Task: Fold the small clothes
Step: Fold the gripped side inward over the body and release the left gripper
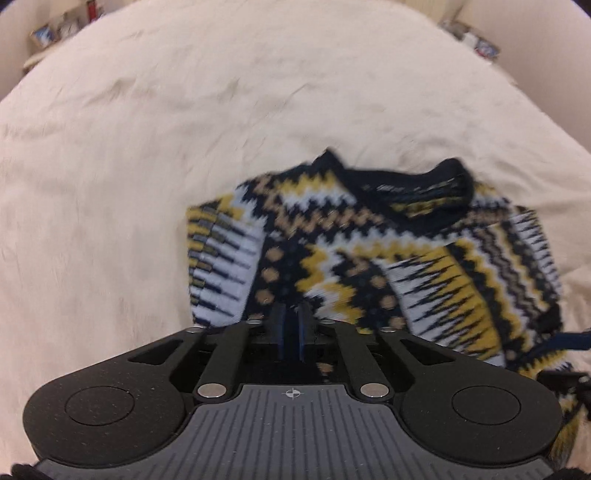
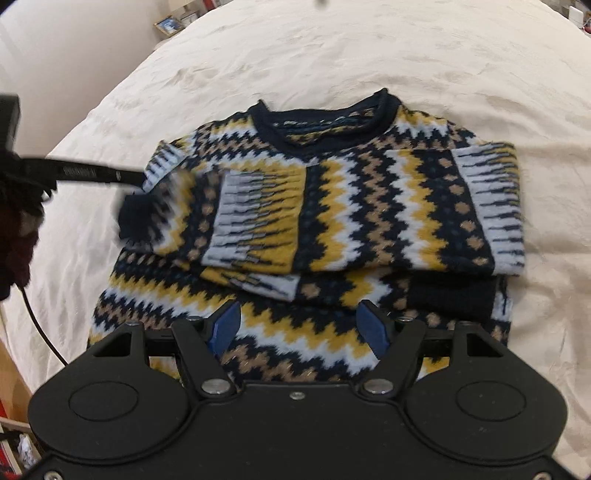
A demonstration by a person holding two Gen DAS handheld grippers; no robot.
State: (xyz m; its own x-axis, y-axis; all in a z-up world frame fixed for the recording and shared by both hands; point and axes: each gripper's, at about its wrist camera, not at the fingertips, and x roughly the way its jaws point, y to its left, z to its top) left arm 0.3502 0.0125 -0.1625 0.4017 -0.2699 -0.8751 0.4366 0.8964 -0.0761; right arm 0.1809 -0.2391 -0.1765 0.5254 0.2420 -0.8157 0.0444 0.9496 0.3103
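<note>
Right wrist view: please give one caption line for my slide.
Open right gripper above a patterned sweater, sleeves folded in, on a cream bedspread.

Zigzag-knit sweater [image 2: 332,206] lies flat, sleeves folded inward.

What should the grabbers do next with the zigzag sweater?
Probably bring the open right gripper down to pinch the sweater's bottom hem, ready to fold it up. Both sleeves already lie across the chest, but the lower part is unfolded on the bedspread. The left gripper looks shut.

Cream bedspread [image 2: 369,55], framed picture [image 2: 168,25] beyond, pale wall [image 1: 546,55] behind.
</note>
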